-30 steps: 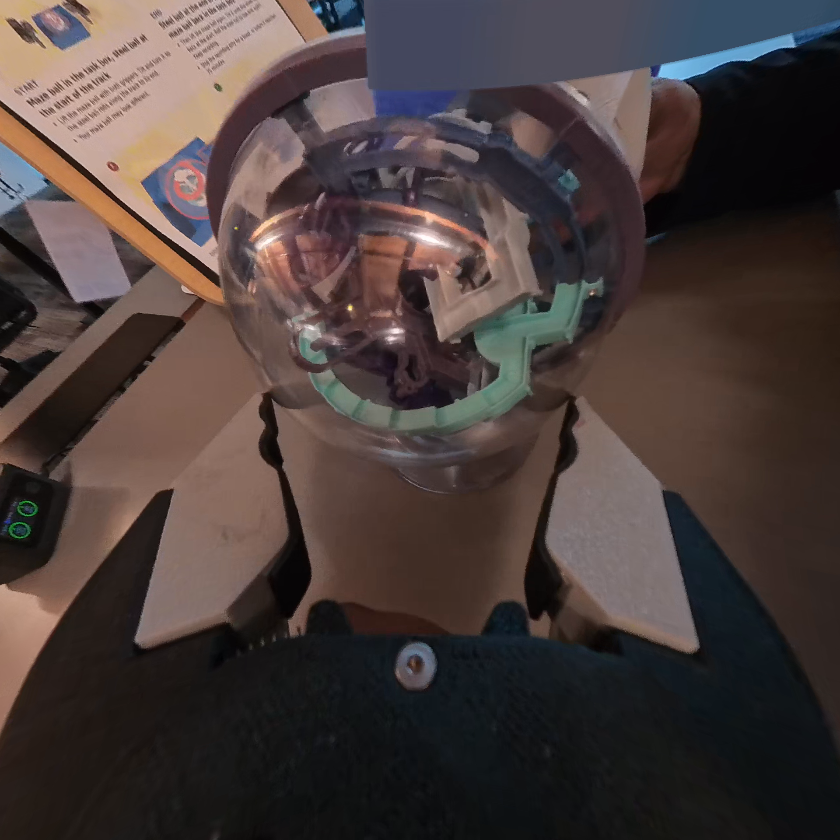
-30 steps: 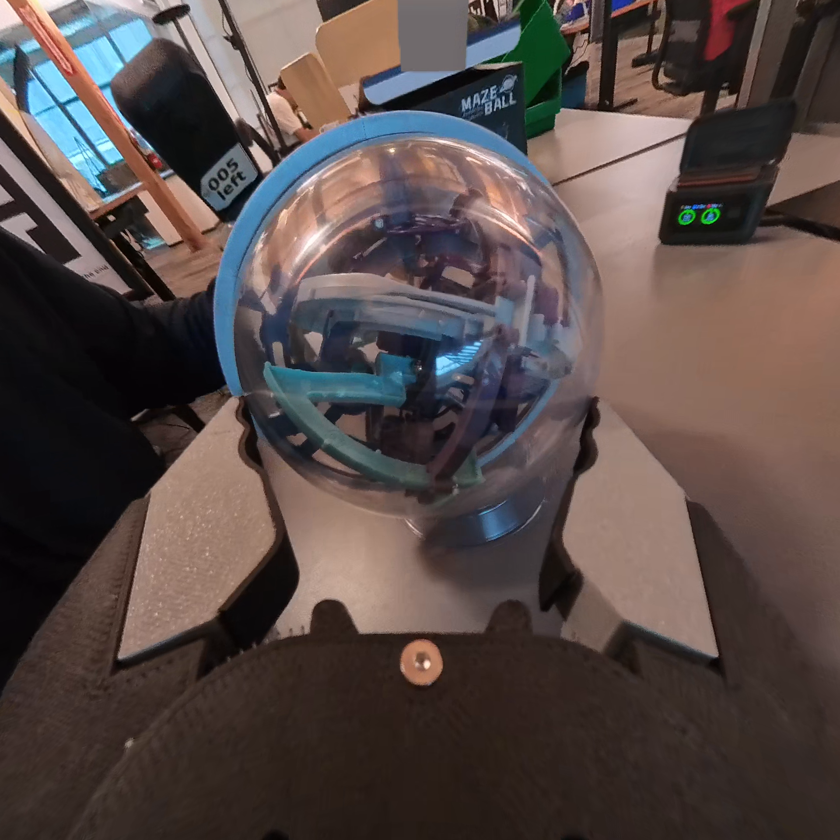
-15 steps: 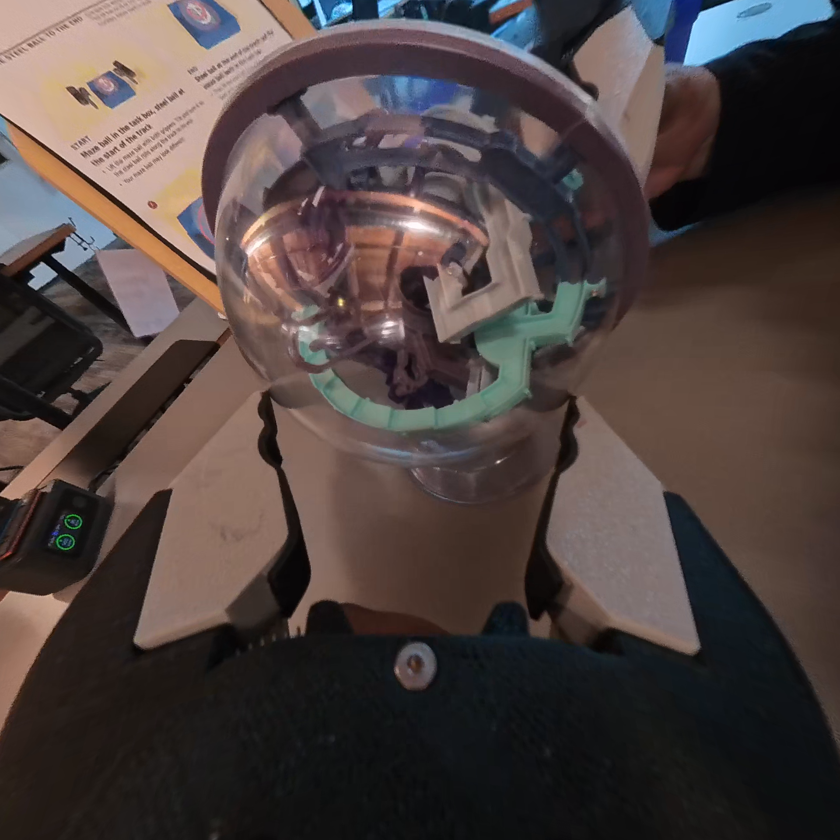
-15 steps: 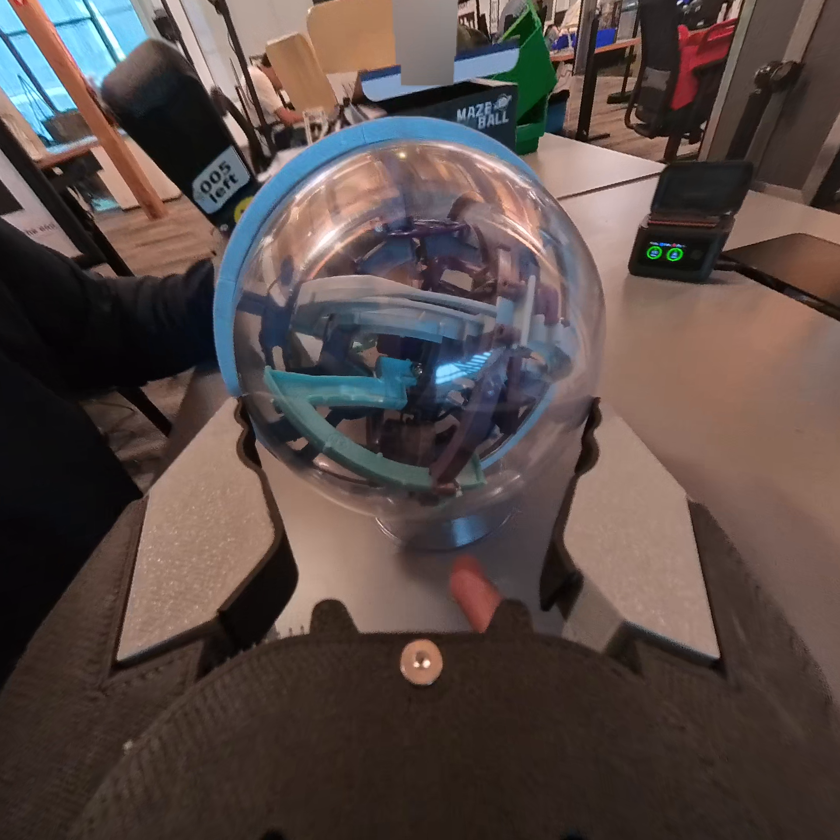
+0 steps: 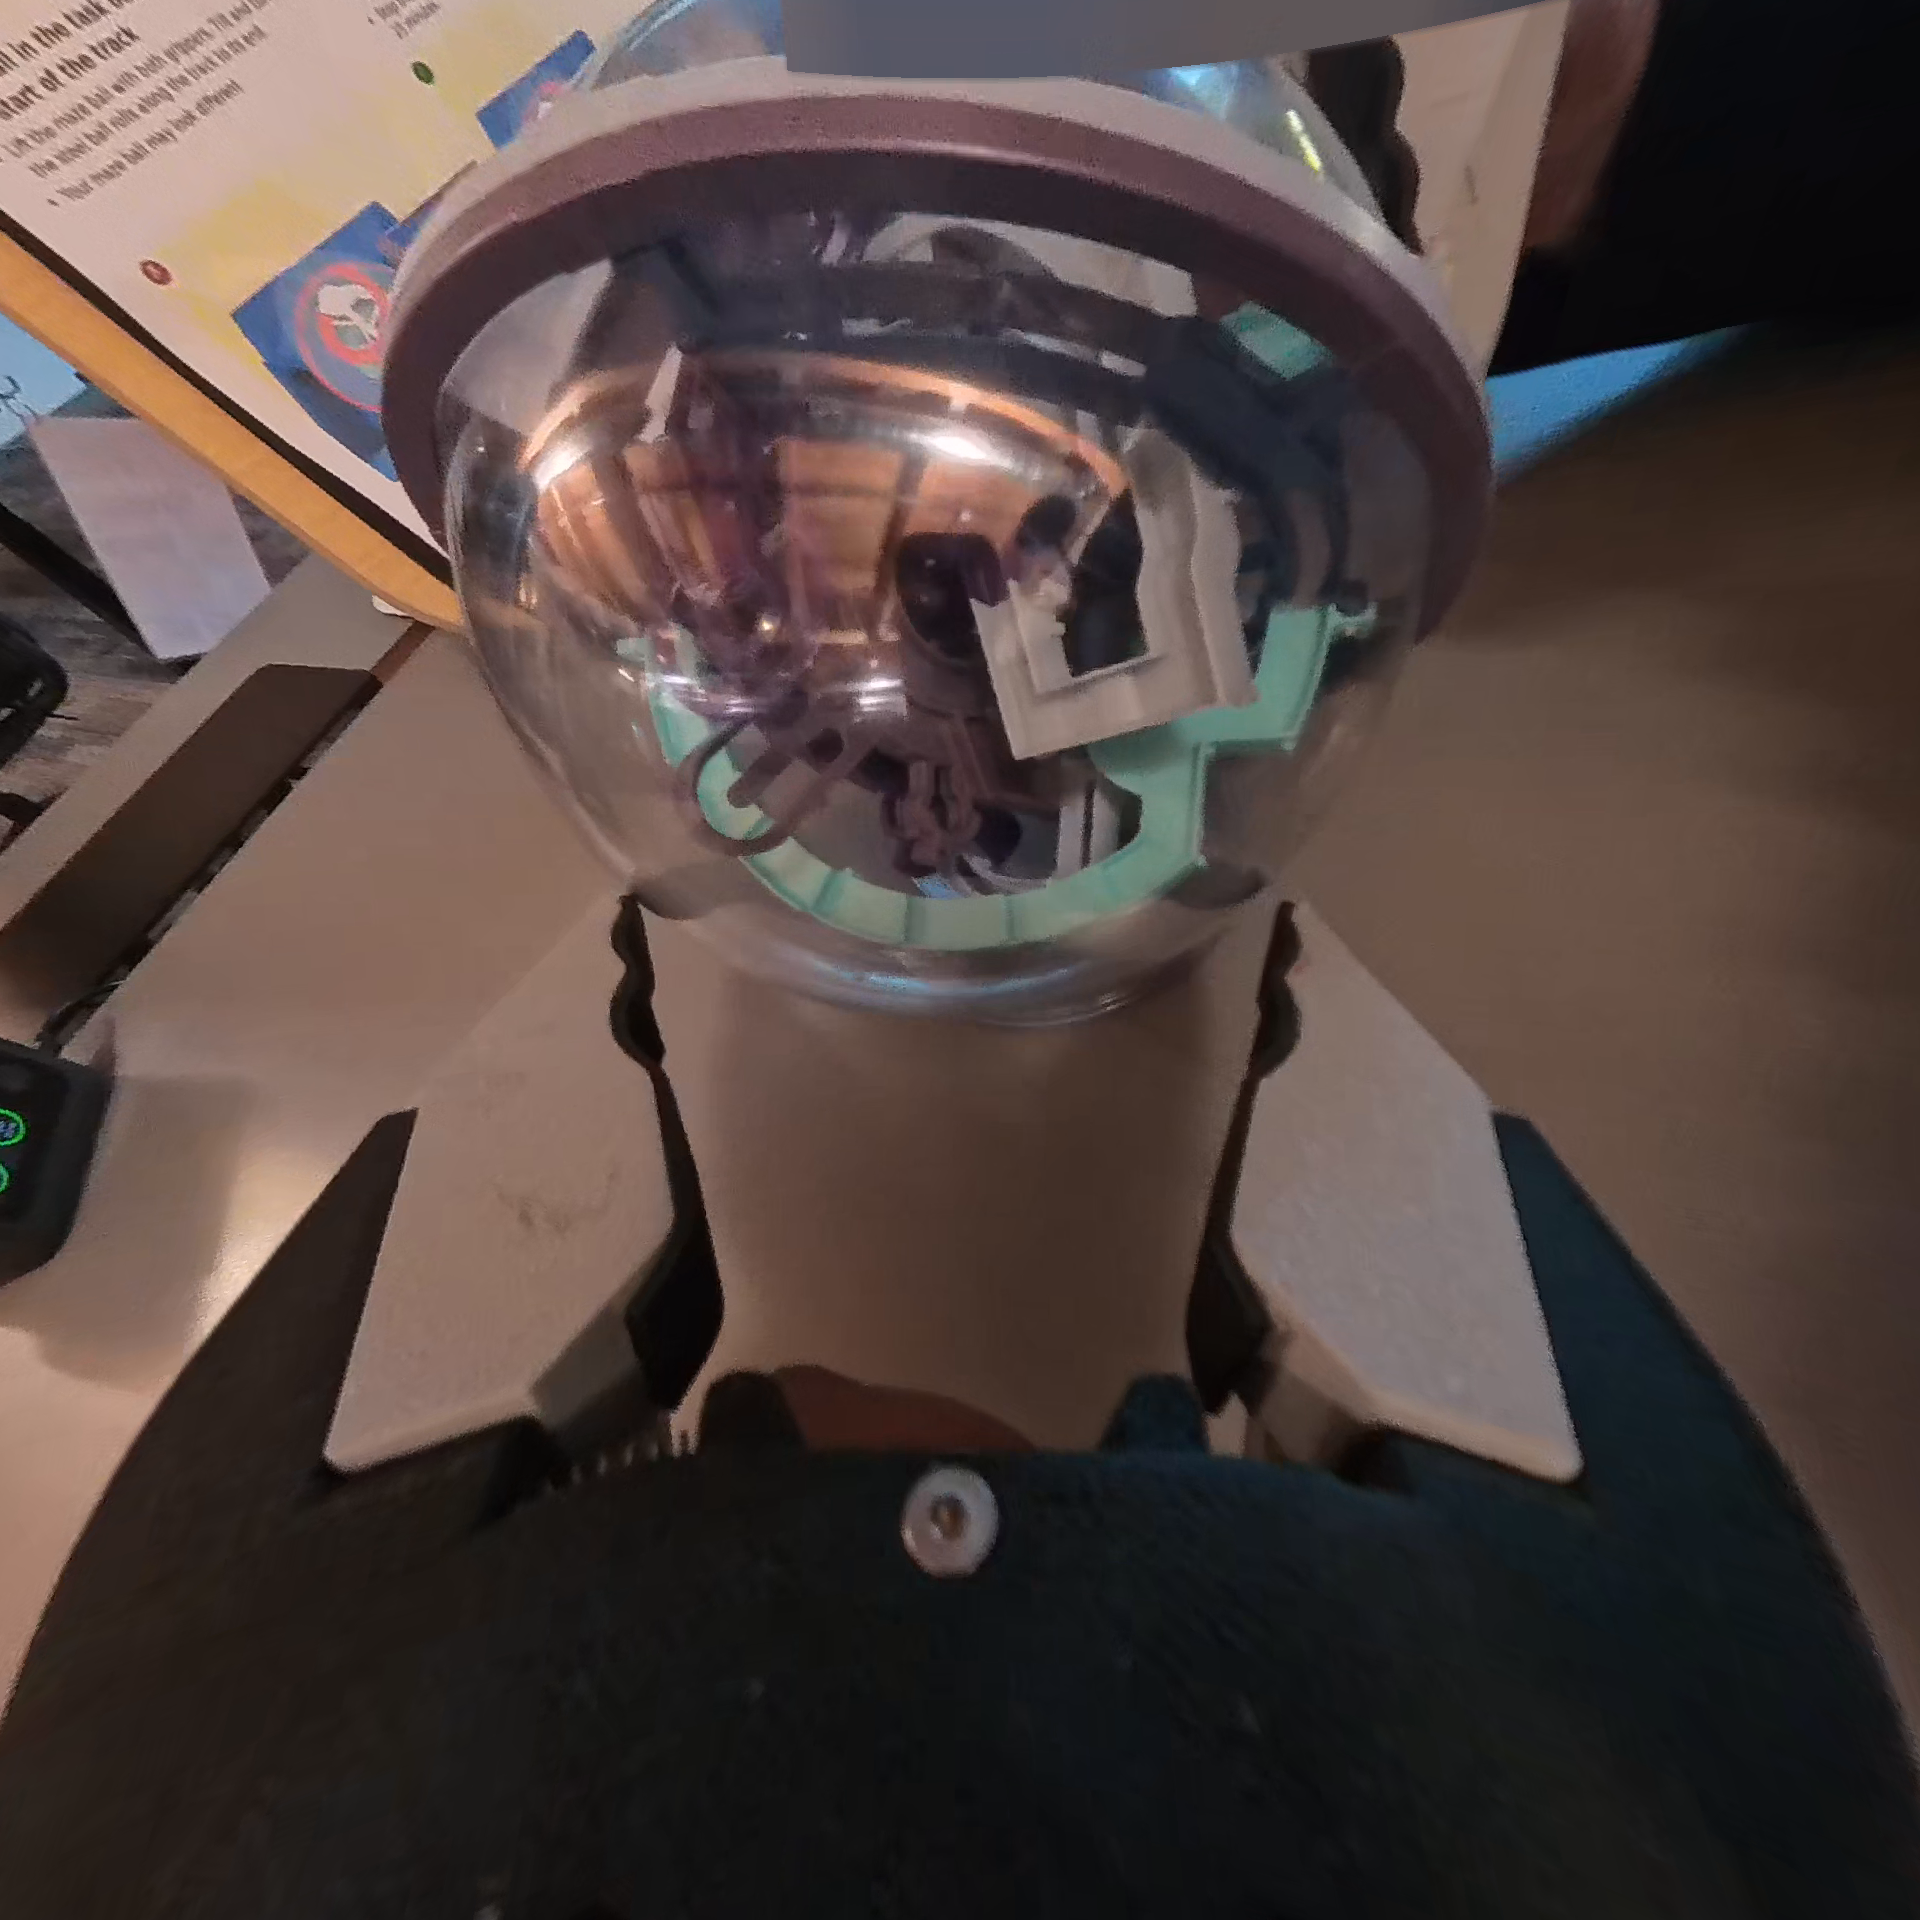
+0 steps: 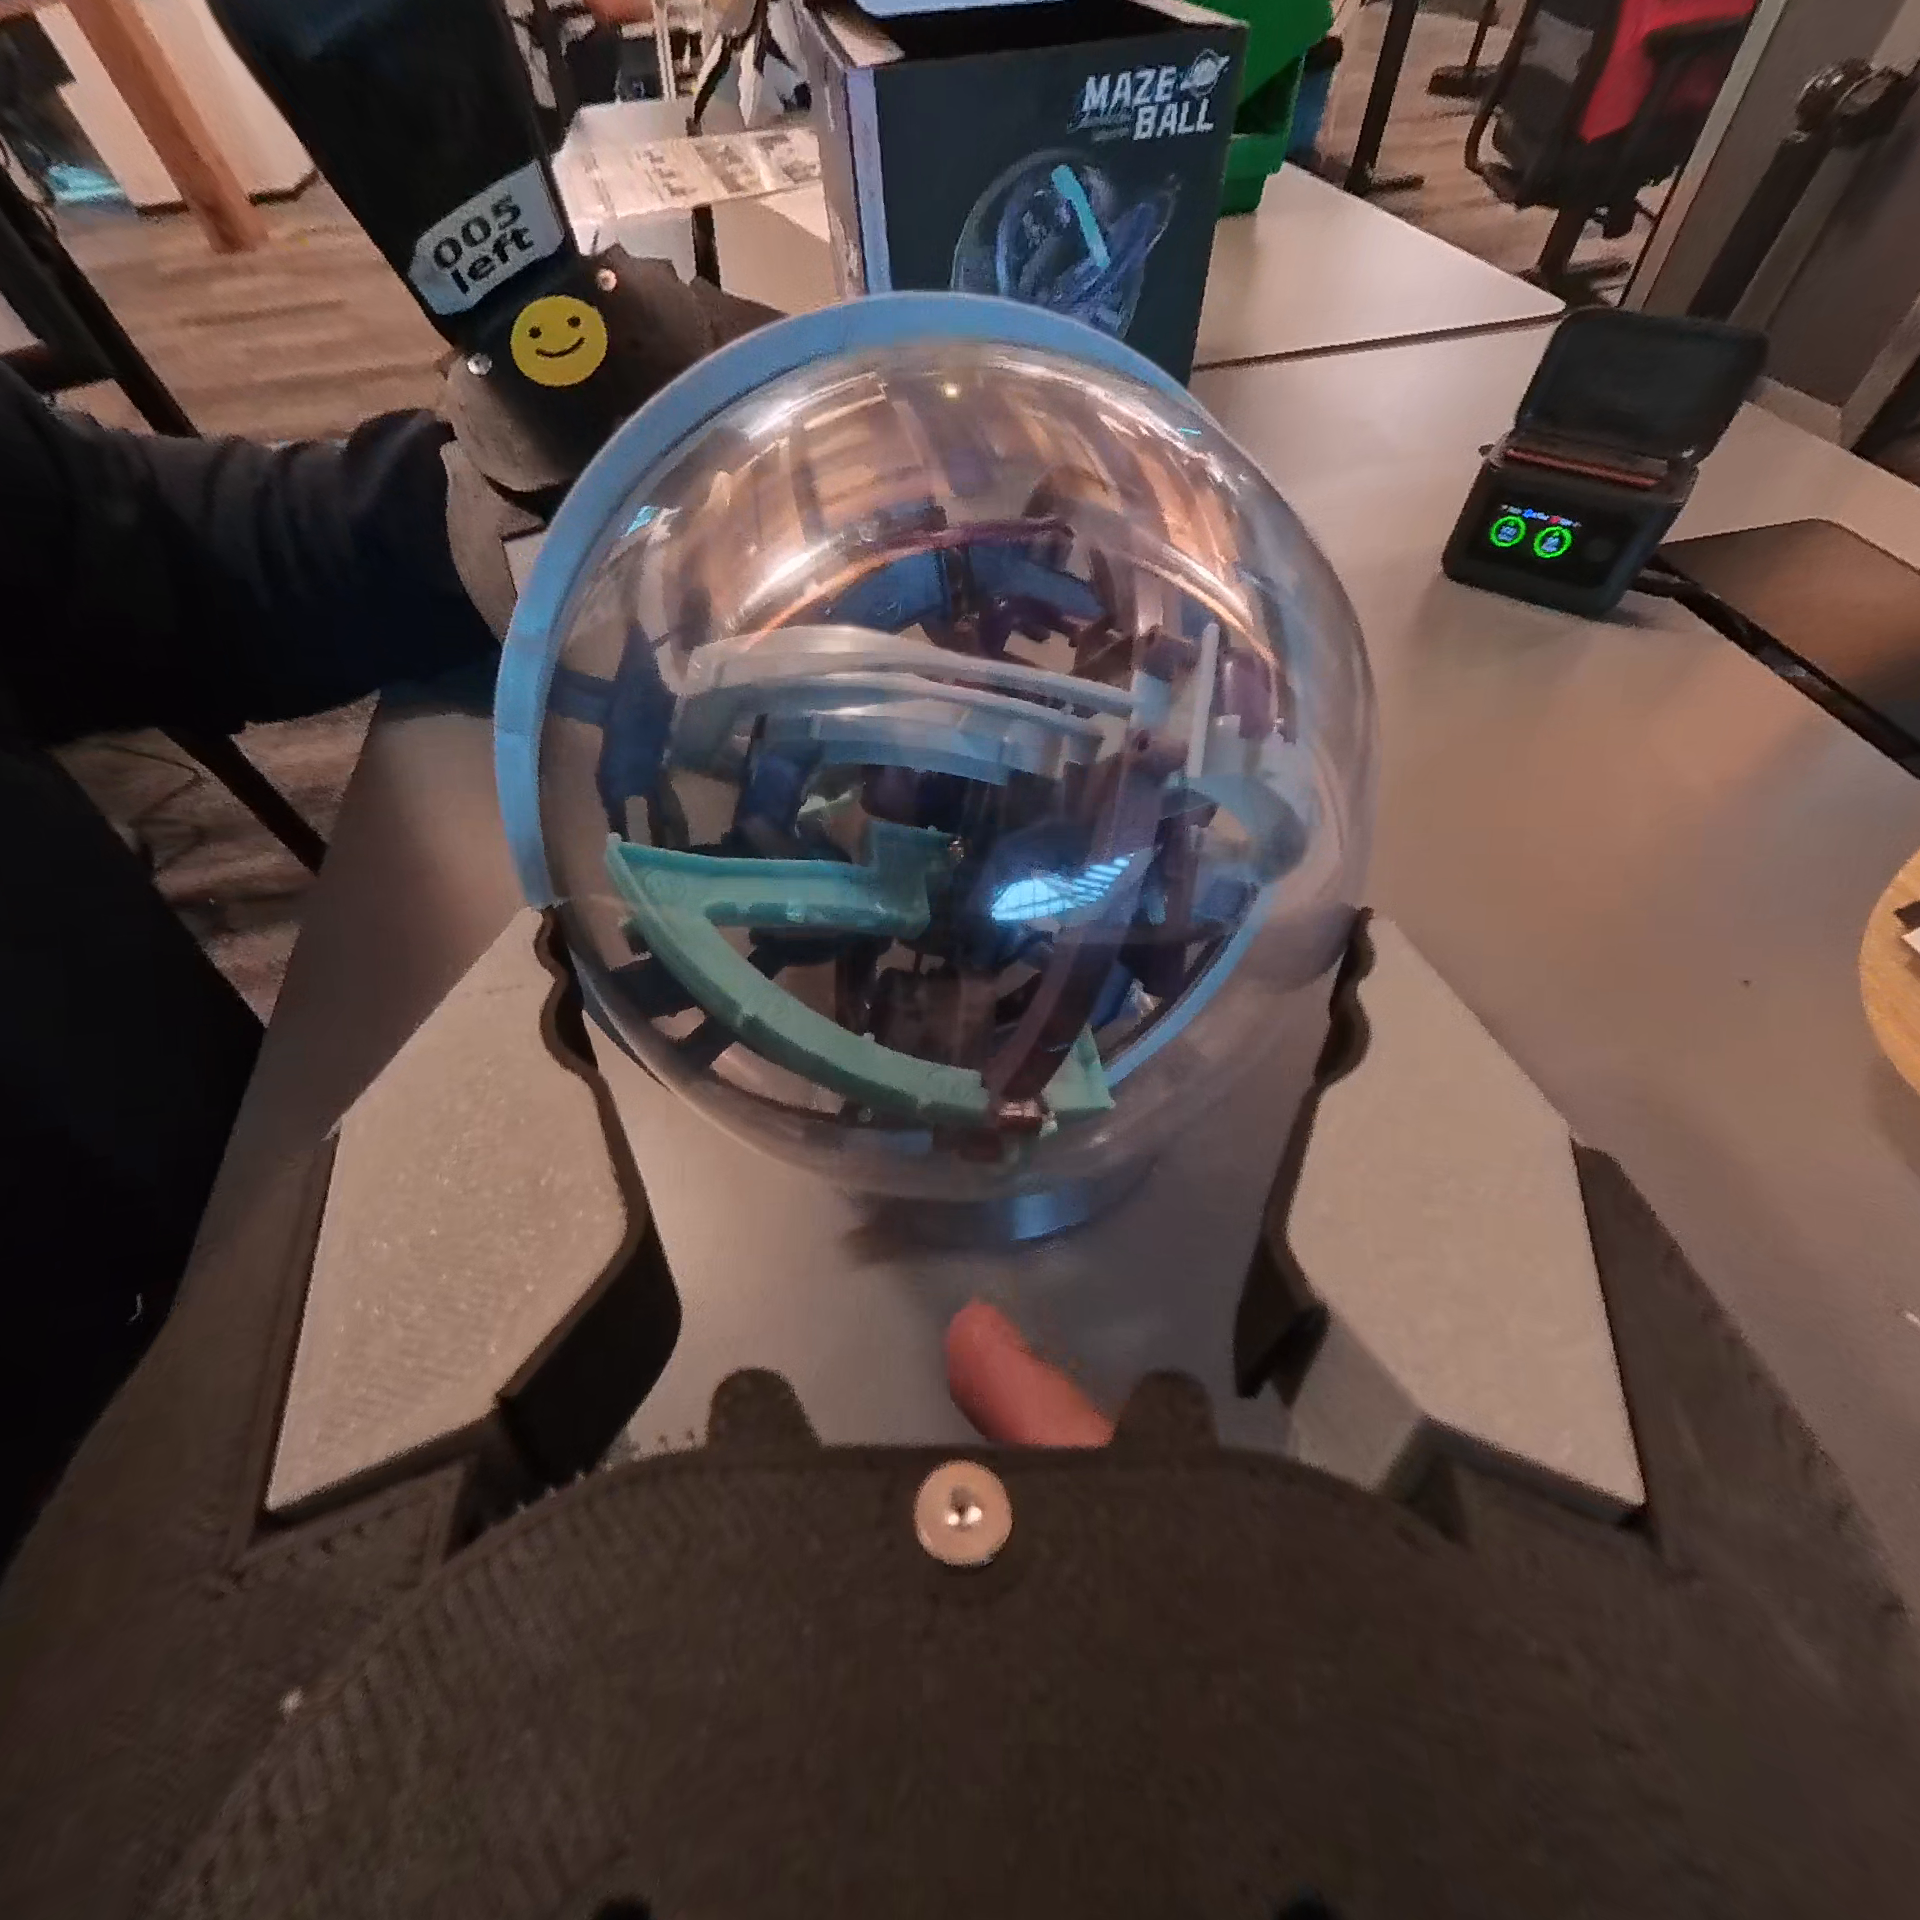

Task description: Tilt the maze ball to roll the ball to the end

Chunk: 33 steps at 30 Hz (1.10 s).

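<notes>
The maze ball (image 5: pixel 935 582) is a clear sphere with teal, grey and purple tracks inside and a band around its middle. It is held above the table between both grippers. My left gripper (image 5: pixel 951 925) is shut on its lower sides. My right gripper (image 6: pixel 951 925) is shut on the maze ball (image 6: pixel 935 769) from the opposite side. The left gripper (image 6: pixel 499 312), black with a smiley sticker, shows behind the ball in the right wrist view. I cannot pick out the small steel ball among the tracks.
The grey table (image 6: pixel 1558 935) lies below. A dark maze ball box (image 6: pixel 1039 177) stands behind. A black device with green lights (image 6: pixel 1558 520) sits at the right and also shows in the left wrist view (image 5: pixel 21 1164). An instruction board (image 5: pixel 208 208) leans at the left. A dark sleeve (image 6: pixel 208 561) is there too.
Both grippers stay clamped and have tipped the maze ball together. In the left wrist view its band has swung from arching over the ball to lying flatter across the top. The backgrounds have shifted.
</notes>
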### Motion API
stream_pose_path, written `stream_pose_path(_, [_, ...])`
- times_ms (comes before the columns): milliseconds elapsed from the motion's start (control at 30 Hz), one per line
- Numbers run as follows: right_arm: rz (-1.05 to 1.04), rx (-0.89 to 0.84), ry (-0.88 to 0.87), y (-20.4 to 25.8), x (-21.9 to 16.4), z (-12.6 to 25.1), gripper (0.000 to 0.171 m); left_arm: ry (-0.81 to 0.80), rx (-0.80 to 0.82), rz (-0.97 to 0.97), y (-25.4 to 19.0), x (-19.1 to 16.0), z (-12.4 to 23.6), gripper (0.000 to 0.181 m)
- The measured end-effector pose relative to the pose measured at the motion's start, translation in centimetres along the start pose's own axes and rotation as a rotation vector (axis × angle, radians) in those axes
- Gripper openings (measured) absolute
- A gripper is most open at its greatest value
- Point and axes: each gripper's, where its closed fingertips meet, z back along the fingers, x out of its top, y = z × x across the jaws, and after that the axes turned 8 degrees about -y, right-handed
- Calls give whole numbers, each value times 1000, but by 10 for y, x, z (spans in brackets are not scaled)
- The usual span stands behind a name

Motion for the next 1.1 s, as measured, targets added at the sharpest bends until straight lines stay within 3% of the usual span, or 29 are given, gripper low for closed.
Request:
stream_pose_path(333, [-126, 105, -47, 0, 12, 6, 133, -84, -138, 117, -6, 32, 12, 127])
stream_pose_path(633, [-255, 144, -42, -8, 1, 15, 136, -54, -119, 79, -5, 23, 9, 119])
stream_pose_path(867, [-282, 104, -46, -14, -11, 36, 131, -100, -117, 97, 0, 36, 15, 114])
stream_pose_path(1100, [-330, 174, -28, 0, -23, 20, 129, -65, -128, 84, -2, 38, 6, 119])
